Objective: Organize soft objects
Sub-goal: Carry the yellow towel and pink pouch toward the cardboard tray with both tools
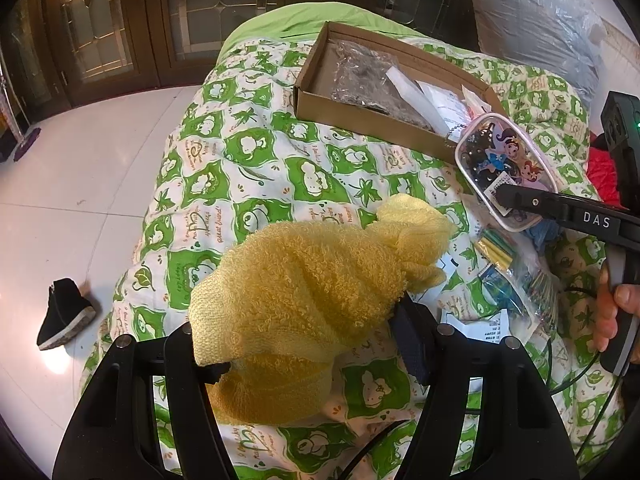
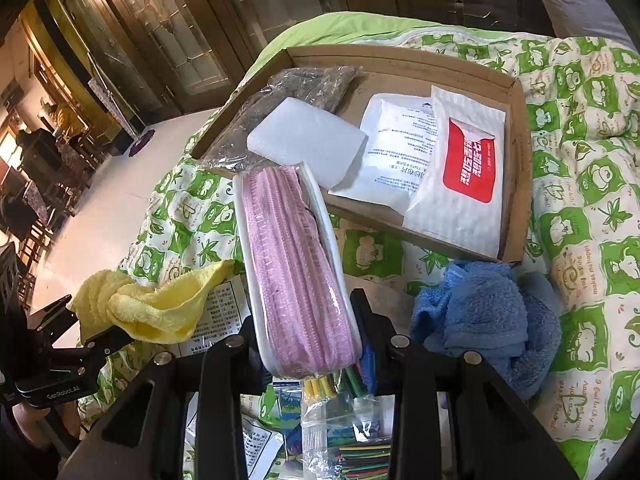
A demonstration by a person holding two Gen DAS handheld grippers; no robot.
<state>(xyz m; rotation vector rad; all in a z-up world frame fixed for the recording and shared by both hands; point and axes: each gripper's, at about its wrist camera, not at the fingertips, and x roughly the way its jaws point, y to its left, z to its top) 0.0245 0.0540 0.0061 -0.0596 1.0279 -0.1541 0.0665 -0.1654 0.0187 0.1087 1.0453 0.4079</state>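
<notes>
A bunched yellow towel (image 1: 308, 280) is pinched between the fingers of my left gripper (image 1: 312, 356), lifted just above the green-and-white quilt (image 1: 248, 152). The right wrist view shows that towel (image 2: 152, 308) at lower left, hanging from the left gripper (image 2: 108, 338). My right gripper (image 2: 310, 344) is shut on a clear pouch with a pink zipper (image 2: 296, 272), held edge-up before the cardboard box (image 2: 516, 160). In the left wrist view the pouch (image 1: 504, 168) shows cartoon figures, with the right gripper (image 1: 506, 196) clamped on its lower edge. A crumpled blue towel (image 2: 480, 320) lies on the quilt beside the right gripper.
The box holds a dark bag (image 2: 280, 96), a white block (image 2: 308, 140) and white packets (image 2: 460, 184). Small bags of coloured tubes (image 1: 508, 268) and paper slips lie under the grippers. The bed edge drops to a white floor with a black shoe (image 1: 64, 312). A plastic-wrapped bundle (image 1: 532, 16) sits behind.
</notes>
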